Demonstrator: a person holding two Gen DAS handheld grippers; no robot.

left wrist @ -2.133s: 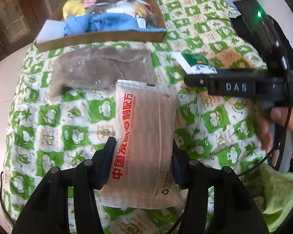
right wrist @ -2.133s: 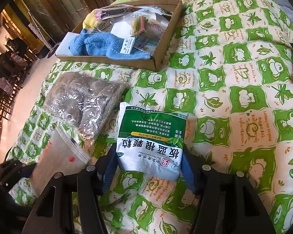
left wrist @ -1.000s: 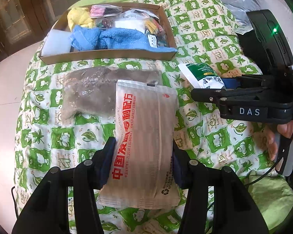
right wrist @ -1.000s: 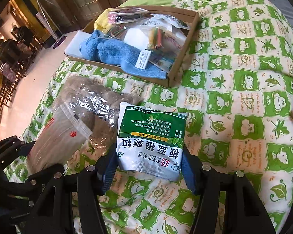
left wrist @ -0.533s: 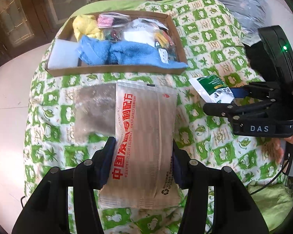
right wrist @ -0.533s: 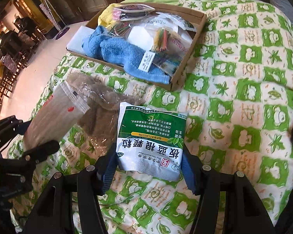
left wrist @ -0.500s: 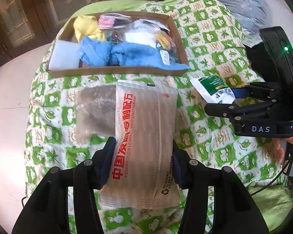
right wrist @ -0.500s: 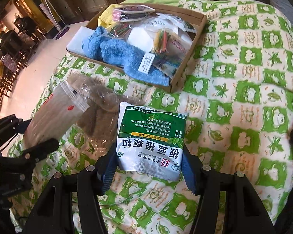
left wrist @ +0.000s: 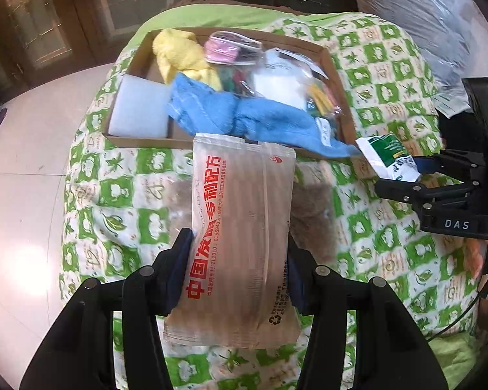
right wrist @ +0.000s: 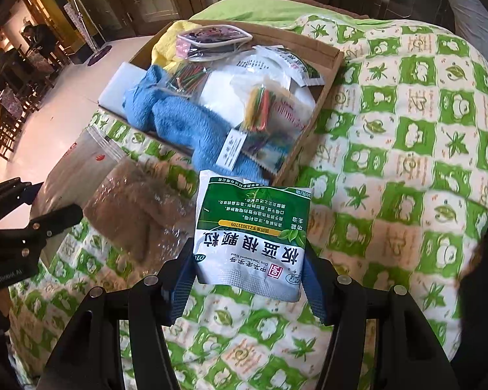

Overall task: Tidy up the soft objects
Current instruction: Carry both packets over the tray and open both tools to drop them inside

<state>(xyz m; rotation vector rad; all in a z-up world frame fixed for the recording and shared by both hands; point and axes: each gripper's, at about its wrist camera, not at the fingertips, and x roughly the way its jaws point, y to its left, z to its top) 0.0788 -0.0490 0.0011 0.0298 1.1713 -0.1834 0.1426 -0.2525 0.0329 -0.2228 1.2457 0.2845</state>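
Observation:
My left gripper (left wrist: 237, 260) is shut on a long tan packet with red lettering (left wrist: 240, 227), held above the green-checked quilt (left wrist: 120, 191). In the right wrist view my right gripper (right wrist: 249, 276) is shut on a green and white sachet (right wrist: 253, 227); the same sachet (left wrist: 388, 157) and gripper (left wrist: 406, 175) show at the right of the left wrist view. A cardboard box (left wrist: 336, 78) lies just beyond both packets, holding a blue towel (left wrist: 244, 118), a yellow cloth (left wrist: 182, 55), white foam (left wrist: 136, 110) and several small bags. A clear bag of brown material (right wrist: 140, 208) lies on the quilt below.
Pale tiled floor (left wrist: 22, 175) drops away left of the bed. A grey plastic-wrapped bundle (left wrist: 423, 16) sits at the far right. Dark wooden doors stand behind the bed. A person's hand (left wrist: 475, 256) holds the right gripper's handle. People sit in a far room (right wrist: 16, 55).
Both grippers have carried their packets toward the cardboard box, which now looms closer and lower in both views. The brown bag has slid under the packets. Neither grip has altered.

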